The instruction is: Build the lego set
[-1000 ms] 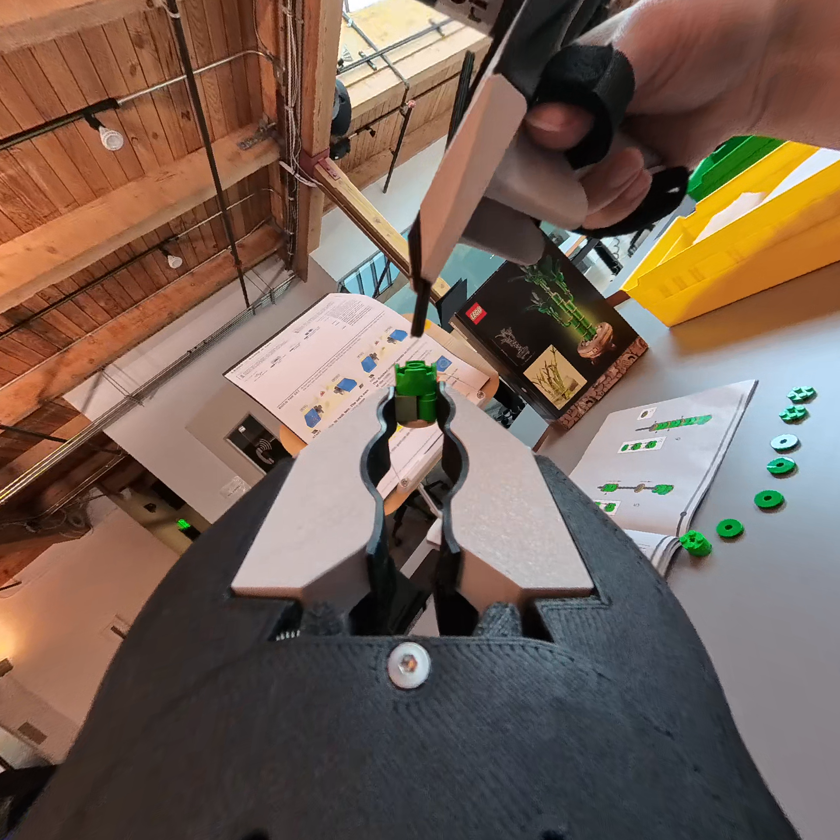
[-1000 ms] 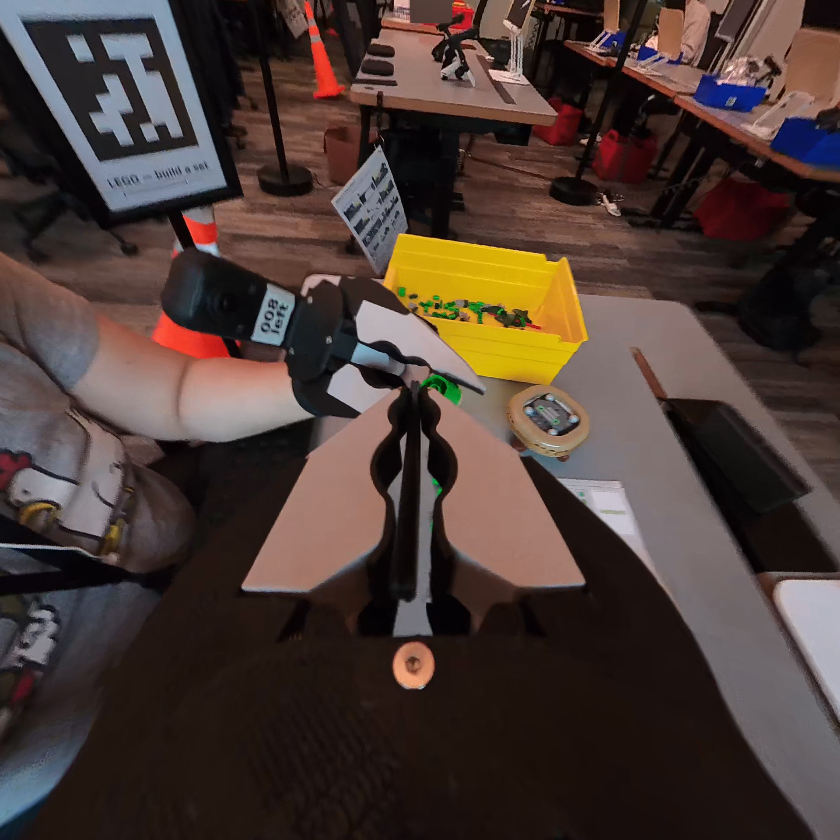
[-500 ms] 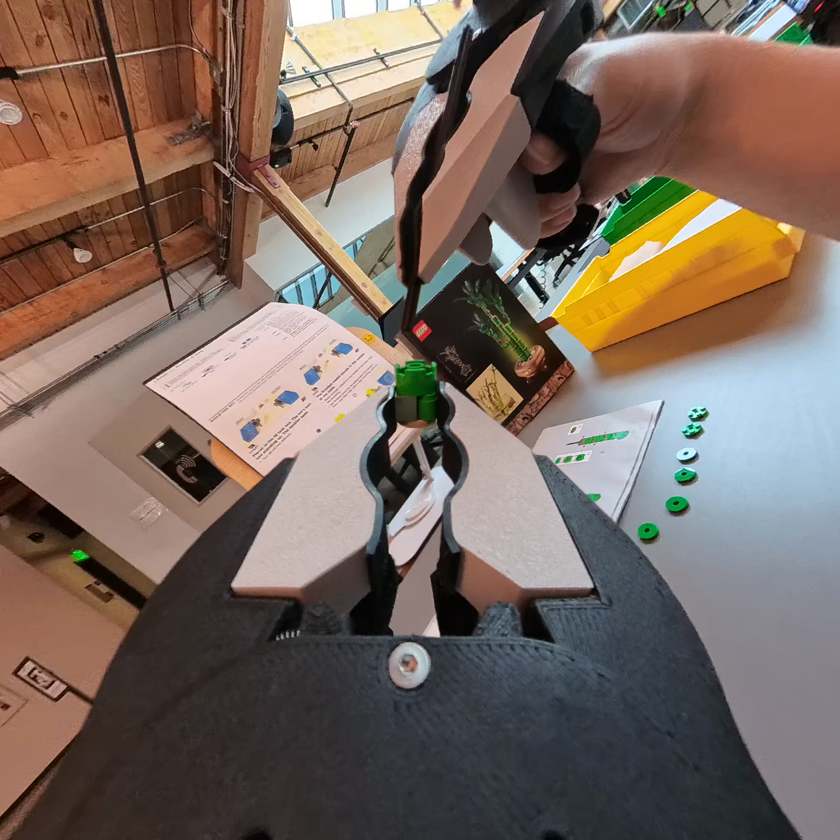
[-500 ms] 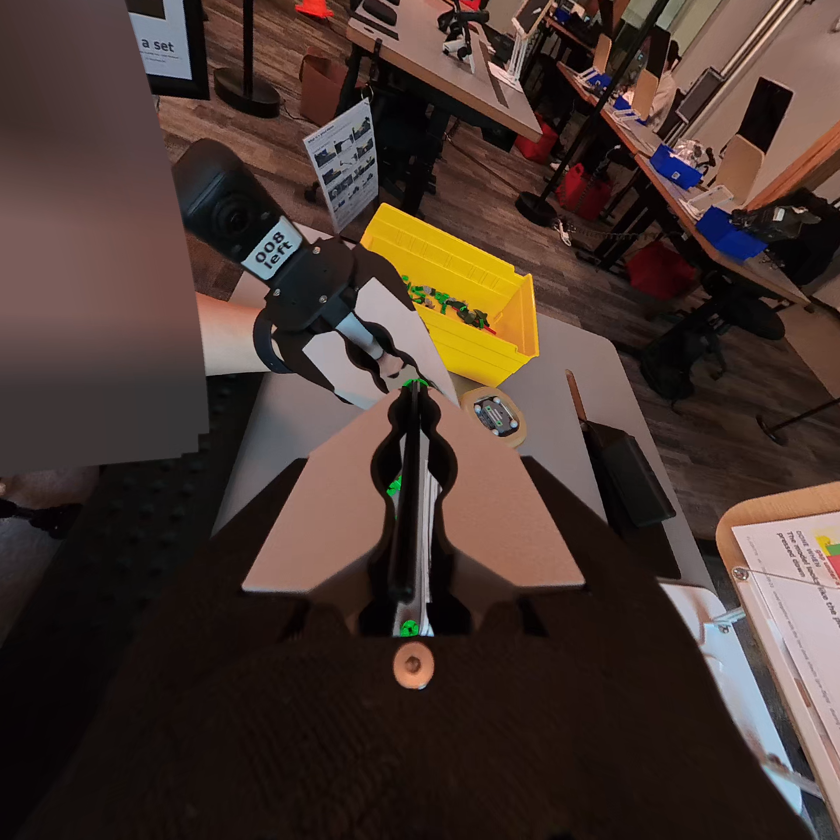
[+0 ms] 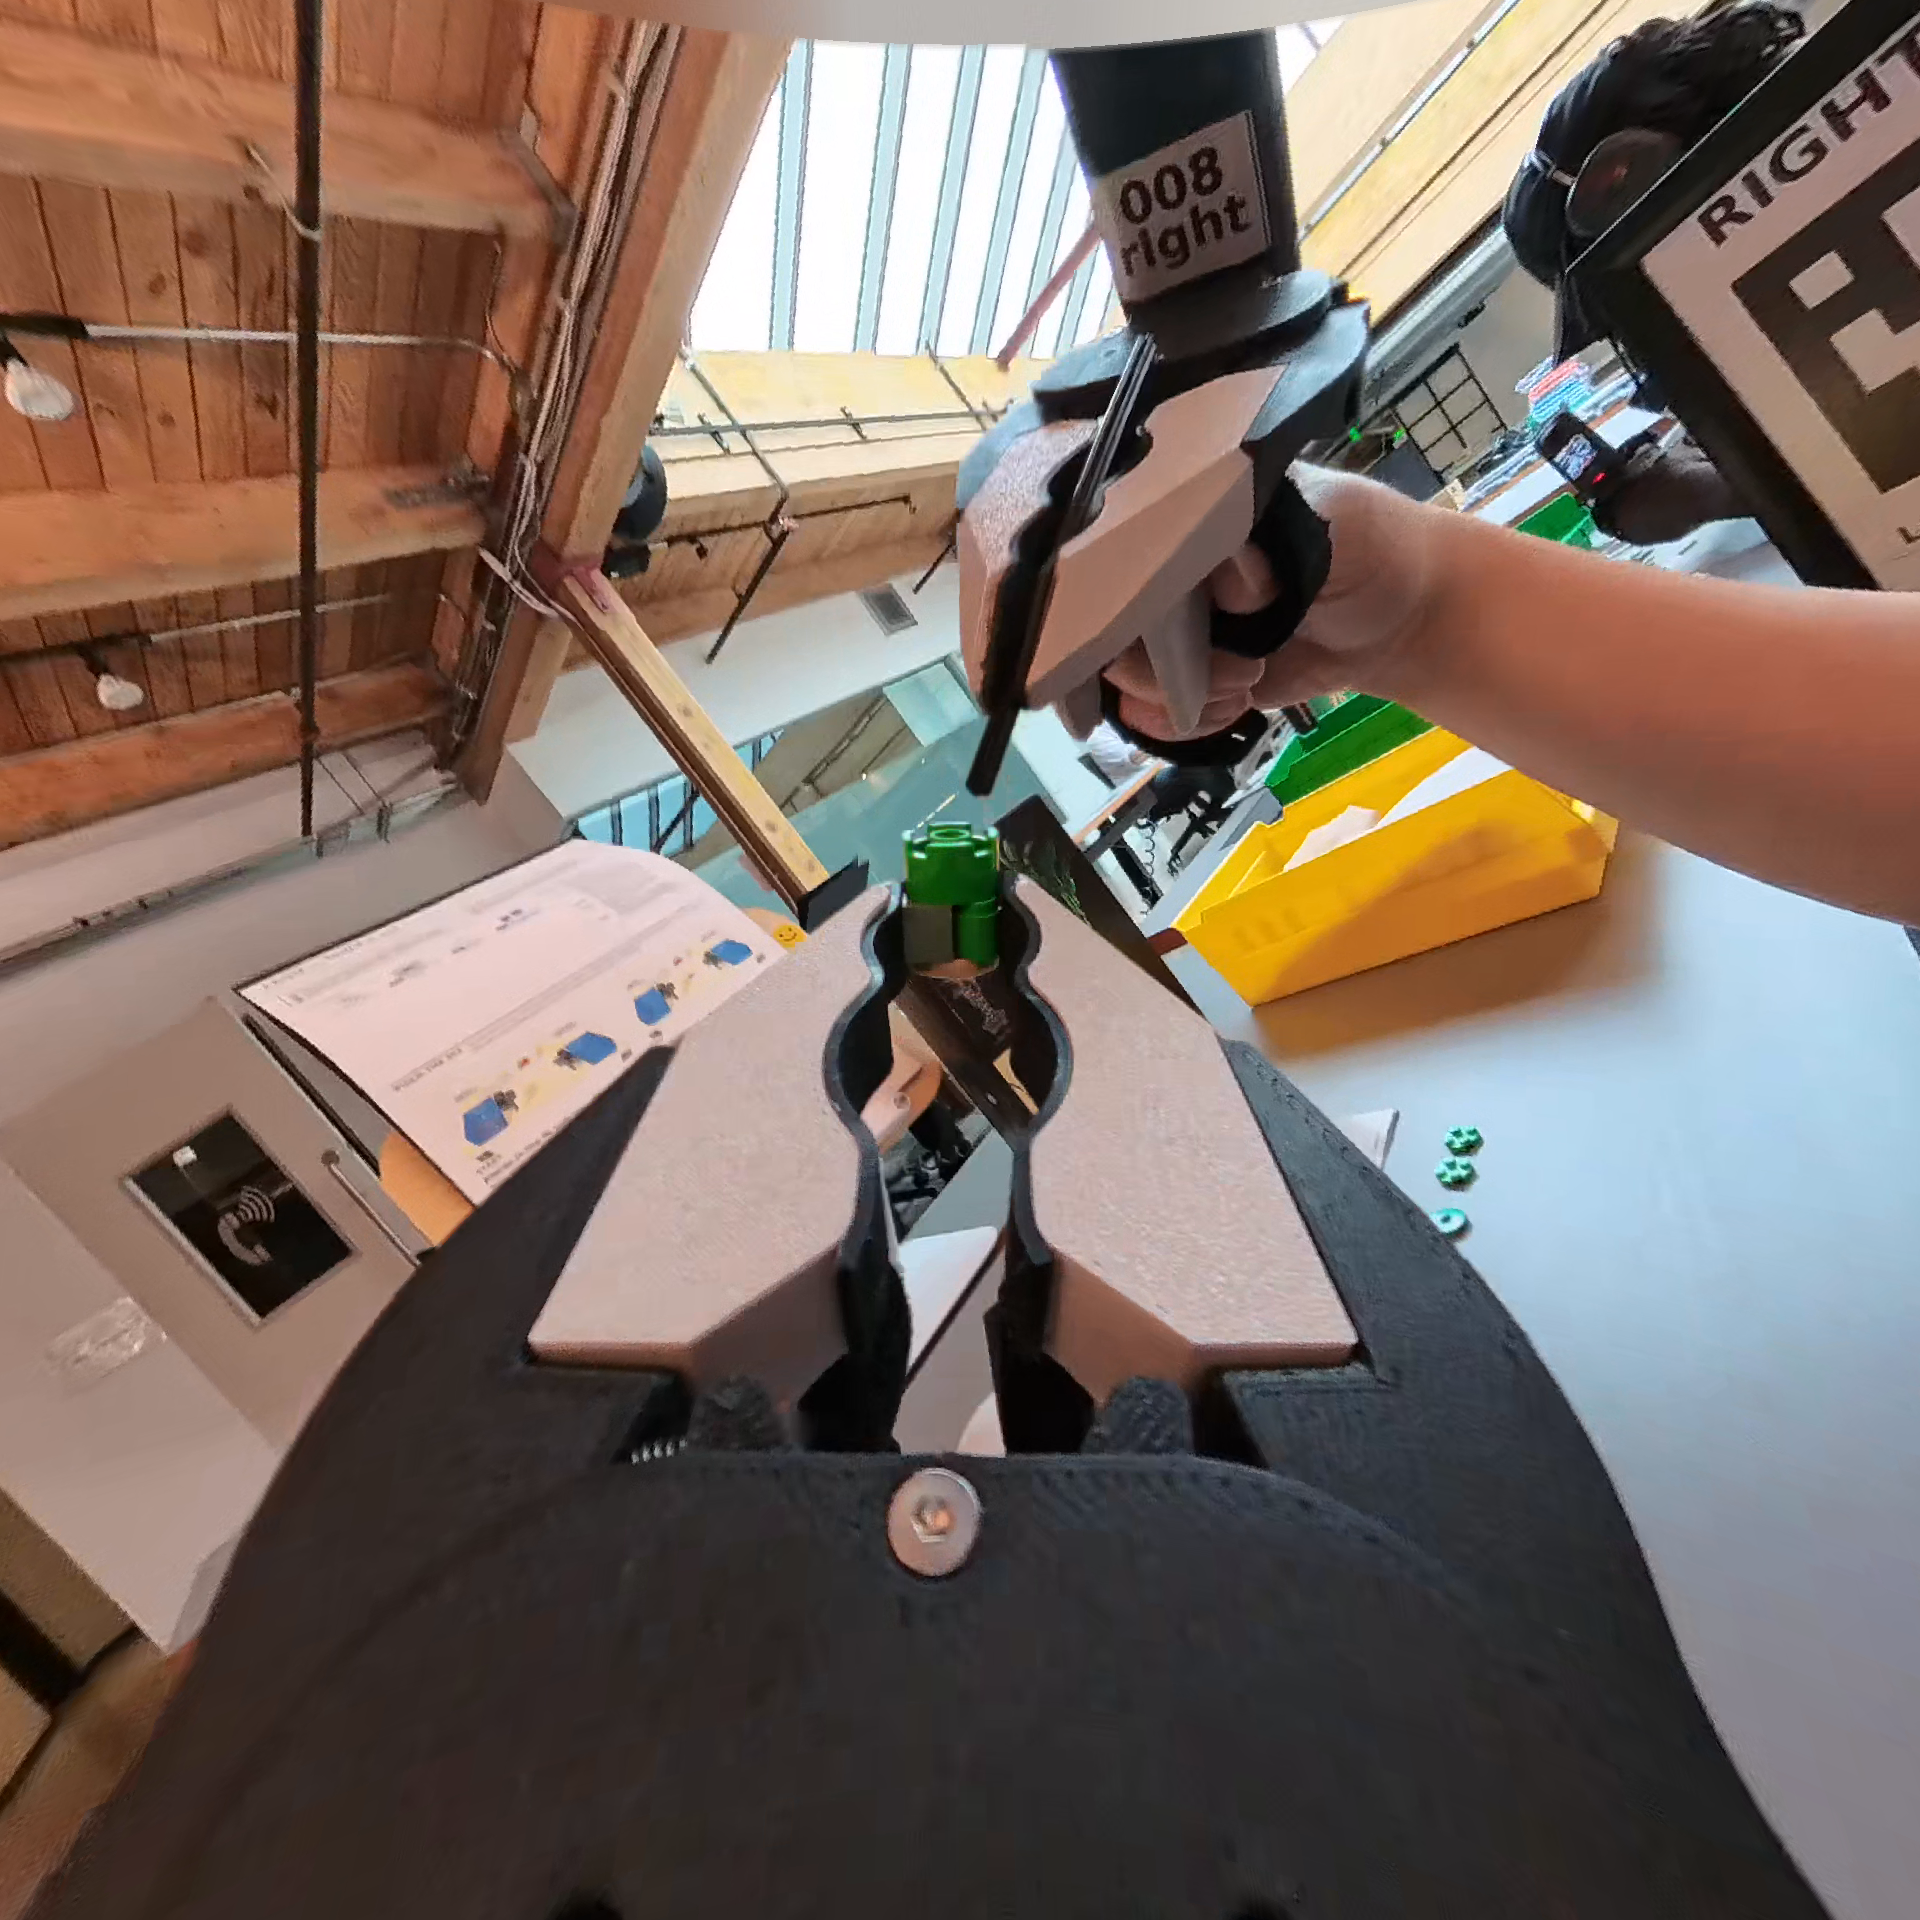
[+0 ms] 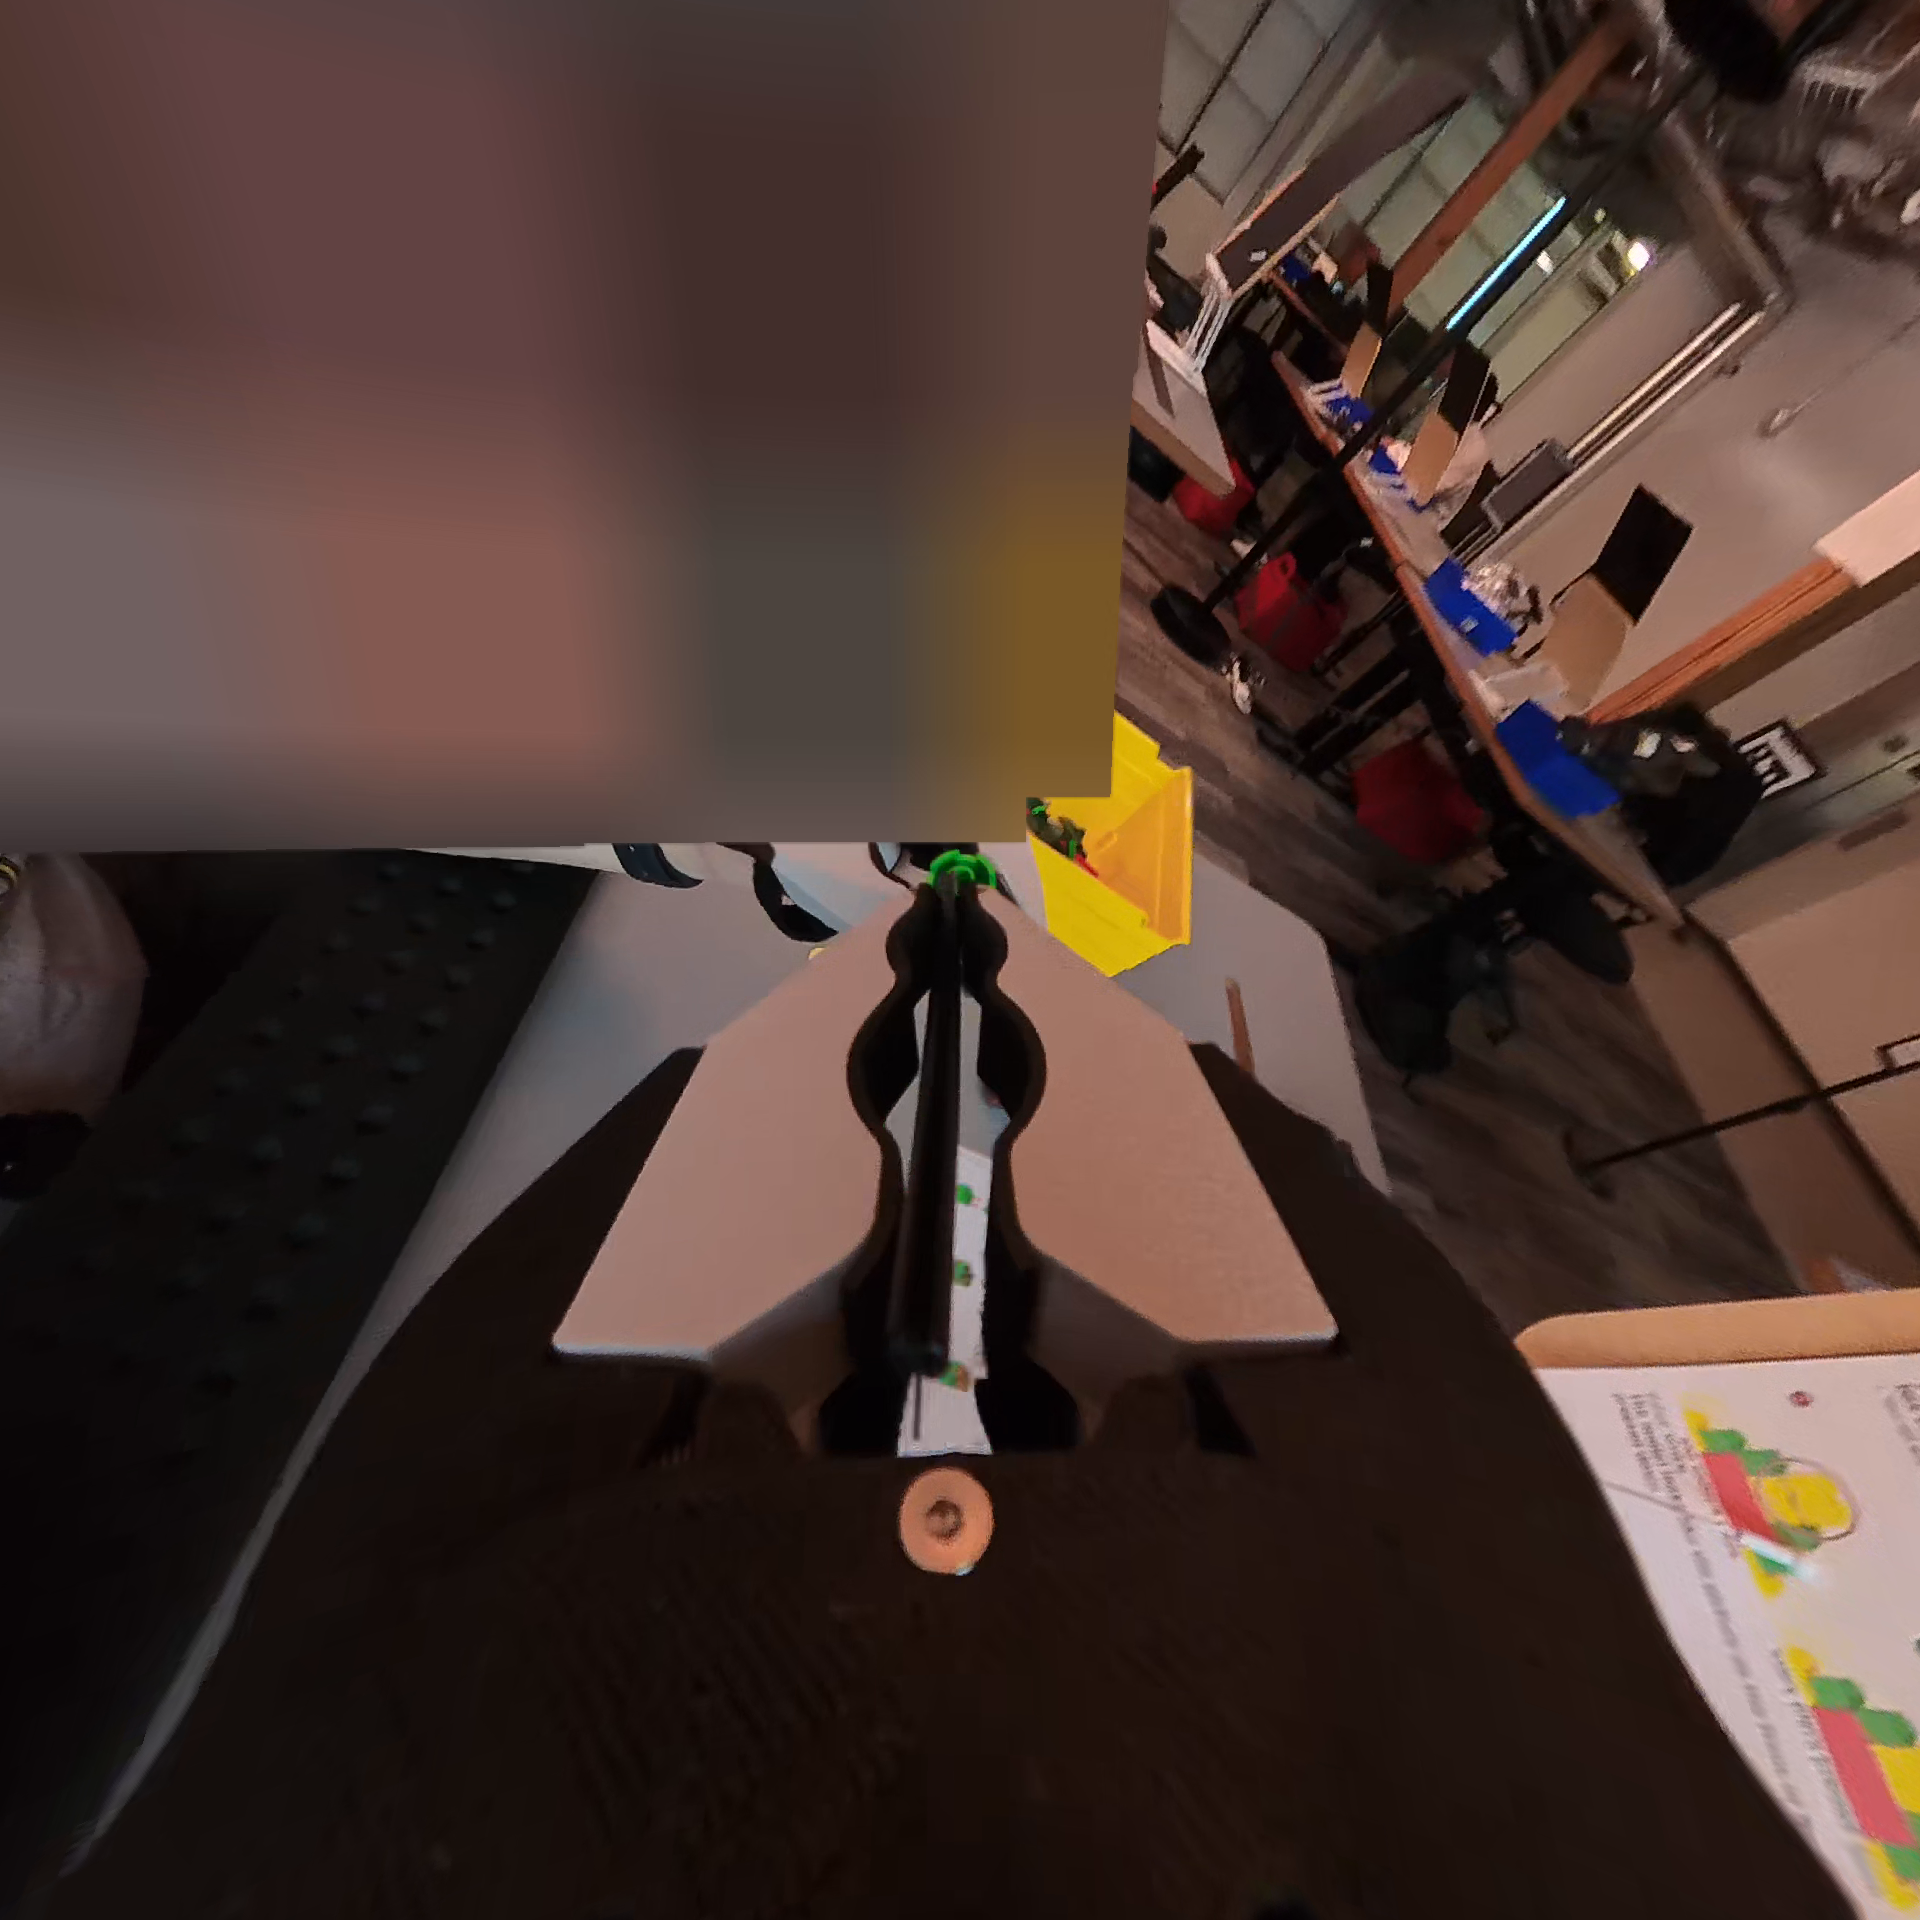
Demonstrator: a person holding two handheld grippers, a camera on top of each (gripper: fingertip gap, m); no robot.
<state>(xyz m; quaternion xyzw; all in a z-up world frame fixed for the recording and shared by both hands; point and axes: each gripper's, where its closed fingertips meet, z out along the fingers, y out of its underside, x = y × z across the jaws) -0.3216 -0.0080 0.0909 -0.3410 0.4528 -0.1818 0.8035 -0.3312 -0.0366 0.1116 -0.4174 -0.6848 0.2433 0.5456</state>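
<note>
My left gripper is shut on a small stack of green round Lego pieces, held upright in the air above the table. My right gripper is shut on a thin black axle rod that runs along its fingers. In the left wrist view the right gripper hangs above the green stack, the rod's tip pointing down just above the stack's top hole, a small gap between them. In the right wrist view the green stack shows right at the rod's far end.
A yellow bin stands on the grey table; in the right wrist view it holds loose pieces. Small green round pieces lie at the right. An instruction sheet stands behind. A person's arm reaches across. Less than 4 cm separates the two grippers' tips.
The right gripper has swung upright over the left one, bringing the rod's tip down toward the green stack. Both views have tilted; the left gripper keeps its hold.
</note>
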